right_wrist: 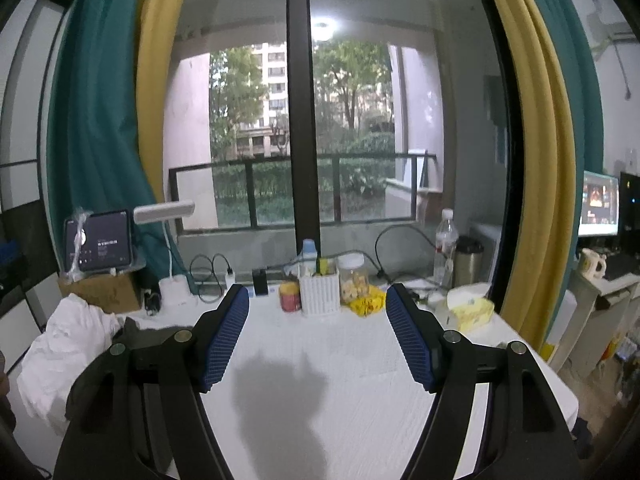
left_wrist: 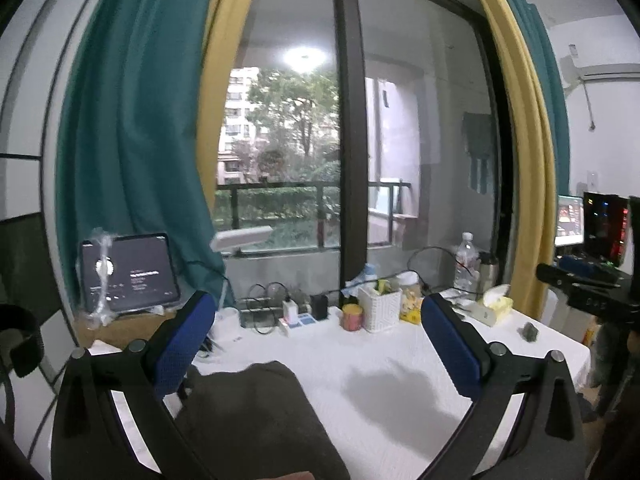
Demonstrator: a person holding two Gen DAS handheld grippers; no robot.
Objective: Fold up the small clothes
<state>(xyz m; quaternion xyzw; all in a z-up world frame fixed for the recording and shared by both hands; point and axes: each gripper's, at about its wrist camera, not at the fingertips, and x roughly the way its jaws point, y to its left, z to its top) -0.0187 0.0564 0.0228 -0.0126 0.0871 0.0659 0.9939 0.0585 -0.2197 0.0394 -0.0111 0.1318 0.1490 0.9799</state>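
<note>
A dark brown garment (left_wrist: pixel 256 412) lies flat on the white table (left_wrist: pixel 384 348), just below and between the fingers of my left gripper (left_wrist: pixel 316 316), which is open and empty above it. In the right wrist view my right gripper (right_wrist: pixel 318 304) is open and empty above bare table (right_wrist: pixel 340 360). To its left, part of the dark garment (right_wrist: pixel 132 332) shows beside a crumpled white garment (right_wrist: pixel 68 348) at the table's left edge. The right gripper body (left_wrist: pixel 588 292) shows at the right edge of the left wrist view.
Along the table's far edge stand a red can (right_wrist: pixel 290 297), a white basket (right_wrist: pixel 320 294), a snack jar (right_wrist: pixel 354 278), a water bottle (right_wrist: pixel 446 240), a tissue box (right_wrist: pixel 472 308), chargers and a tablet (right_wrist: pixel 100 242) on a cardboard box. A window and curtains stand behind.
</note>
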